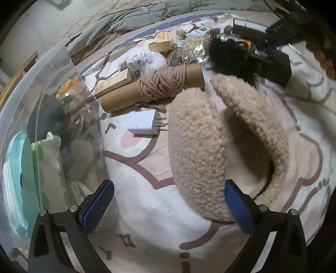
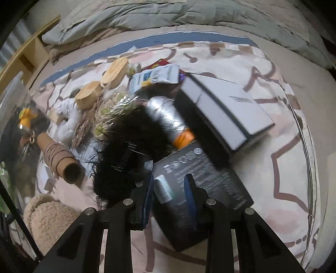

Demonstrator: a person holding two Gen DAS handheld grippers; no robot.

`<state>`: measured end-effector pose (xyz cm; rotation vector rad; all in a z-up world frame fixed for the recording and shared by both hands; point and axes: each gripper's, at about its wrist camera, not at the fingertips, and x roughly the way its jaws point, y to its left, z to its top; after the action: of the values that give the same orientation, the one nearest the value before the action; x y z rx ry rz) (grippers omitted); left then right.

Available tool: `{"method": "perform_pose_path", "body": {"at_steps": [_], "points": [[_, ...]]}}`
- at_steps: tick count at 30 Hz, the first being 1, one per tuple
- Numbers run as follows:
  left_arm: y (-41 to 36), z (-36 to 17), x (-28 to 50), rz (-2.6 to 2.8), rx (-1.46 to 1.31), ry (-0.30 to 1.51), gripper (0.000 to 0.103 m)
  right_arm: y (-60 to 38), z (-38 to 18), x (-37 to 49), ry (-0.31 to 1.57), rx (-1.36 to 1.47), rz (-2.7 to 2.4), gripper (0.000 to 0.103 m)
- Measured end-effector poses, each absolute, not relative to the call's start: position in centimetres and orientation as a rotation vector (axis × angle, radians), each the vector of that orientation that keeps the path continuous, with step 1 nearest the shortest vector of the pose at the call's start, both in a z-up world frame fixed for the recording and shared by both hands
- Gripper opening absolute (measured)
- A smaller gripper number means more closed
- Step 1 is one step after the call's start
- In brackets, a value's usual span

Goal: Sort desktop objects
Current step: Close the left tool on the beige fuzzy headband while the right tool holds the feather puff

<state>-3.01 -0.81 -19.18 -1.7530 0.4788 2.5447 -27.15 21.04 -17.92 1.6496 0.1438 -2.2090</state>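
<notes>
My left gripper (image 1: 168, 206) is open, wide, low over the patterned sheet (image 1: 151, 210). A fluffy beige headband (image 1: 195, 147) lies there, its near end against the right blue pad (image 1: 237, 205). My right gripper (image 2: 169, 189) stands with a narrow gap above a black printed box (image 2: 210, 180). A small pale cylinder shape (image 2: 162, 187) shows in the gap by the left pad, blurred like the box, and the pads do not press on it. A white-topped box (image 2: 226, 109) leans across the black one, beside a black feathery piece (image 2: 126, 151) and a silver bottle (image 2: 168, 117).
A clear plastic bin (image 1: 42, 126) with several things inside stands at the left. On the sheet lie a white charger (image 1: 145, 122), a rope-wound cardboard tube (image 1: 161, 84), wooden blocks (image 2: 88, 94) and crinkled wrapping (image 2: 113, 111). A grey quilt (image 2: 168, 19) lies behind.
</notes>
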Motion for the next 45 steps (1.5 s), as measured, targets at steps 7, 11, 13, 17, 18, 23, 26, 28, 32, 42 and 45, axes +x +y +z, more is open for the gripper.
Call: {"method": "perform_pose_path", "body": {"at_steps": [7, 11, 13, 17, 18, 23, 26, 28, 32, 42, 45], "points": [[-0.5, -19.6, -3.8, 2.509, -1.814, 0.319, 0.103, 21.8, -16.2, -27.0, -0.05, 1.599, -2.193, 0.031], [-0.4, -20.9, -4.0, 2.465, -1.891, 0.242, 0.103, 20.2, -16.1, -26.7, -0.08, 1.573, -2.145, 0.032], [-0.4, -21.4, -3.9, 2.451, -1.915, 0.227, 0.103, 19.1, -16.4, -26.6, -0.072, 1.578, -2.133, 0.055], [-0.7, -22.8, -3.5, 2.415, -1.98, 0.196, 0.101, 17.9, -16.2, -26.6, -0.07, 1.542, -2.17, 0.082], [-0.7, -23.0, -3.4, 2.408, -1.989, 0.184, 0.1, 17.5, -16.4, -26.8, -0.062, 1.548, -2.169, 0.082], [-1.1, -23.0, -3.1, 2.4, -1.974, 0.113, 0.082, 16.7, -17.5, -27.4, -0.052, 1.596, -2.172, 0.082], [-1.2, -22.8, -3.1, 2.391, -1.967, 0.076, 0.071, 16.0, -18.1, -27.6, -0.032, 1.609, -2.178, 0.082], [-1.1, -22.8, -3.0, 2.374, -1.963, 0.046, 0.064, 15.5, -18.5, -27.7, -0.006, 1.617, -2.177, 0.082], [-0.4, -22.8, -2.8, 2.355, -1.945, 0.041, 0.046, 14.3, -19.1, -27.5, 0.064, 1.614, -2.195, 0.082], [-0.3, -20.6, -2.2, 2.434, -1.831, 0.035, 0.032, 12.5, -19.1, -27.3, 0.246, 1.54, -2.246, 0.045], [-0.4, -19.5, -2.2, 2.424, -1.805, -0.023, 0.031, 12.9, -17.4, -27.0, 0.247, 1.482, -2.273, 0.029]]}}
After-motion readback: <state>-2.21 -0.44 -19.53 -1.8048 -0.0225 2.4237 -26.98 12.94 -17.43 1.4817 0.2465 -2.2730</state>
